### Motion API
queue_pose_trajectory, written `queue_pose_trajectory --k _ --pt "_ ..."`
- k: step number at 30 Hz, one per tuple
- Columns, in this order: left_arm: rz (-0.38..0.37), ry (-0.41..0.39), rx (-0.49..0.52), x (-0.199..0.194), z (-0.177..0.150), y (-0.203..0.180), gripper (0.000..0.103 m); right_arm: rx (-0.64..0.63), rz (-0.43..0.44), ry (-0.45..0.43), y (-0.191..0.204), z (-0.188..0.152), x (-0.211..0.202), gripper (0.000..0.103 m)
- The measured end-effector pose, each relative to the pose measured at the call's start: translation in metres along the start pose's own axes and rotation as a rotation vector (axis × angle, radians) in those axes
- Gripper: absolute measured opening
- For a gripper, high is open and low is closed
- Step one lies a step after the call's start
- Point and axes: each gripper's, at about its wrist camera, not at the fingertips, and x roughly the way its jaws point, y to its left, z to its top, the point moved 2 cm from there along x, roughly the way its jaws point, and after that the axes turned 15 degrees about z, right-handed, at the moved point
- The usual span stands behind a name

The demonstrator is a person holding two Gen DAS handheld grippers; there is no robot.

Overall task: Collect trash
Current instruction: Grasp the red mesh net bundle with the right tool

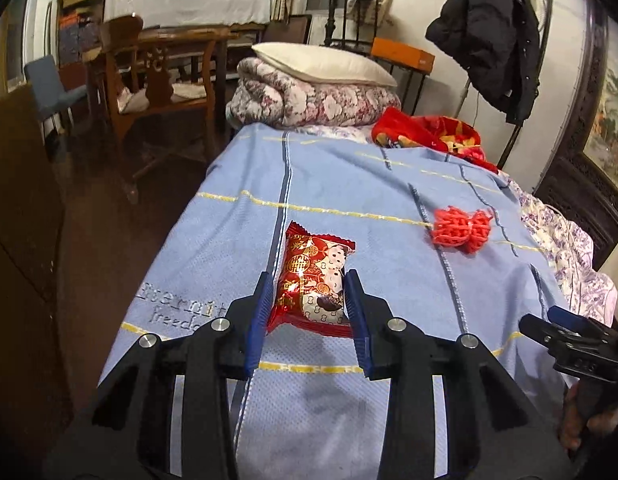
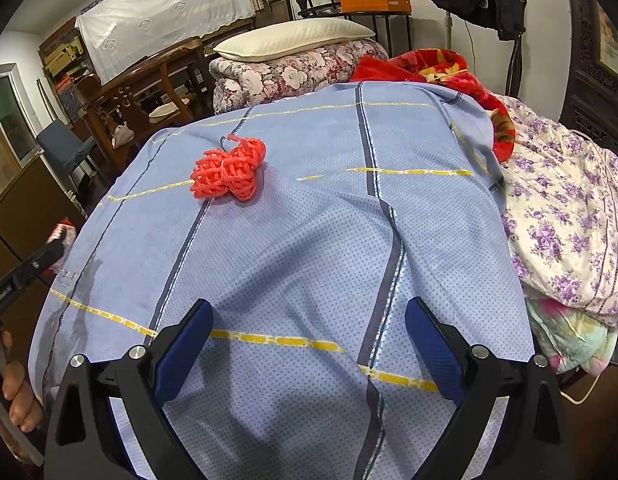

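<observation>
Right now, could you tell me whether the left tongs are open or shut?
Shut on the red snack packet: both blue pads of the left tongs press its sides.

Blue bedspread with yellow and navy stripes across the bed; floral quilt rolled at twelve o'clock, cream pillow on top; red blanket at one o'clock; black jacket hung beyond; wooden chair at ten o'clock.
</observation>
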Motion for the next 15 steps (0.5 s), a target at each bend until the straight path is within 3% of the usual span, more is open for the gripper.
queue_pose_trajectory --k 15 --pt "0.028 -0.057 0.003 -0.029 -0.005 0.01 0.038 0.009 -0.013 -0.027 0.0 -0.003 -0.007 0.095"
